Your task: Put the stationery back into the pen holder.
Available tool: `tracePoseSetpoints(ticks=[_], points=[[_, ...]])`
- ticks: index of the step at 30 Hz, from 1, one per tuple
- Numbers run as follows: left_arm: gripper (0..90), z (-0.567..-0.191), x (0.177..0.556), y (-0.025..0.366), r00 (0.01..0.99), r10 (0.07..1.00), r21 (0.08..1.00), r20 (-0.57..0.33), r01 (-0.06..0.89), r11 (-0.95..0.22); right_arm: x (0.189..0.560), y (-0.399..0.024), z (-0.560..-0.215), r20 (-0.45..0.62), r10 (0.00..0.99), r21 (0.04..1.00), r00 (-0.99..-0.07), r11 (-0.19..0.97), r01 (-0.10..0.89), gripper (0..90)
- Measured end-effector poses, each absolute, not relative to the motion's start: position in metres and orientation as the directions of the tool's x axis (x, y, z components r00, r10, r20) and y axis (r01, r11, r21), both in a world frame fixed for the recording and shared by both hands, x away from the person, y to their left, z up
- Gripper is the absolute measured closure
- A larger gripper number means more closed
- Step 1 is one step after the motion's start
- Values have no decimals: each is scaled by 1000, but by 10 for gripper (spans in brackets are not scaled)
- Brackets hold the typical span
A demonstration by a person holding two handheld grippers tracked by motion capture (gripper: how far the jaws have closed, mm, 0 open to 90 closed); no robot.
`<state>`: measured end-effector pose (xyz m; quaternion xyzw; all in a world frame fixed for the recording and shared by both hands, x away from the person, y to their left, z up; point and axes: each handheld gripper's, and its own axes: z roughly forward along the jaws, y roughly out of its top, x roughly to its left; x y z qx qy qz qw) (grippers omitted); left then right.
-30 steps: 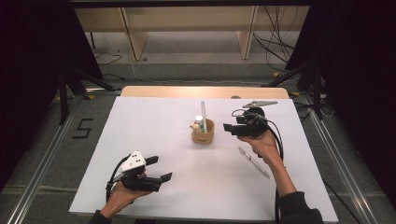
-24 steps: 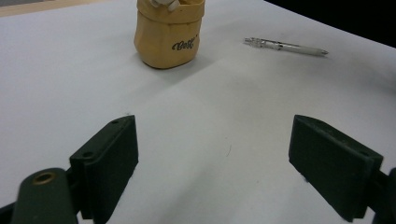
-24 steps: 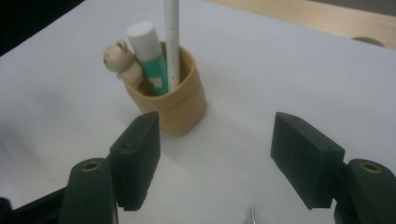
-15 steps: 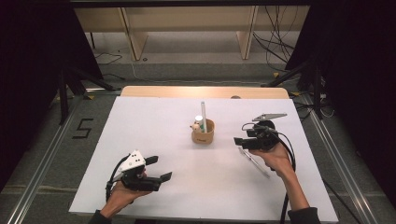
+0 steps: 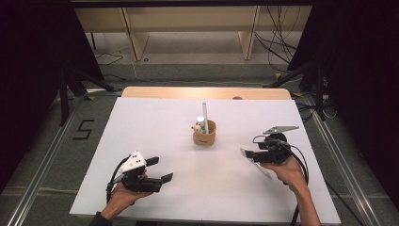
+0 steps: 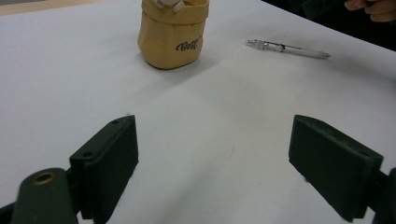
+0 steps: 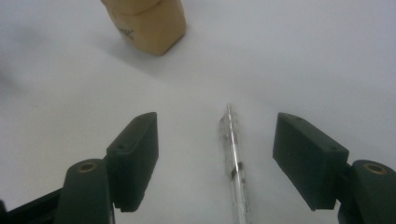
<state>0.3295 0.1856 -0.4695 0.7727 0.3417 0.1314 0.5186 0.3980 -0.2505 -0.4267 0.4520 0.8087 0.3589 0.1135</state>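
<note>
The left gripper (image 5: 157, 170) sits at about seven o'clock on the table, held low in the person's left hand (image 5: 123, 195), its jaws wide apart and pointing toward two o'clock. The right gripper (image 5: 248, 154) is at about four o'clock, gripped from behind by the right hand (image 5: 288, 169), forearm running in from the lower edge. Its jaws stand open just above the surface, pointing toward nine o'clock.

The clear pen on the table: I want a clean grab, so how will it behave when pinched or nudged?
The pen looks thin, round and smooth, so it may roll or slip. It lies flat on the white table, leaving little to pinch. It seems rigid and light.
</note>
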Motion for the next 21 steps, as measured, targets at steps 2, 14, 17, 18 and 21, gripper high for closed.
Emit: tracePoseSetpoints(ticks=[2, 14, 17, 18, 21], points=[[155, -469, 330, 186, 733, 664, 891, -150, 391, -230, 395, -253, -431, 138, 812, 666, -568, 348, 659, 311], [154, -469, 329, 185, 736, 661, 892, -147, 388, -234, 383, -262, -445, 118, 818, 565, -563, 411, 716, 296], [154, -469, 329, 186, 737, 660, 892, -146, 387, -234, 382, -264, -447, 114, 822, 544, -559, 419, 727, 297], [154, -469, 329, 186, 737, 660, 892, -145, 387, -236, 382, -265, -448, 111, 822, 537, -558, 423, 730, 298], [154, -469, 329, 185, 738, 659, 891, -143, 386, -239, 381, -266, -450, 100, 824, 513, -558, 437, 738, 329]])
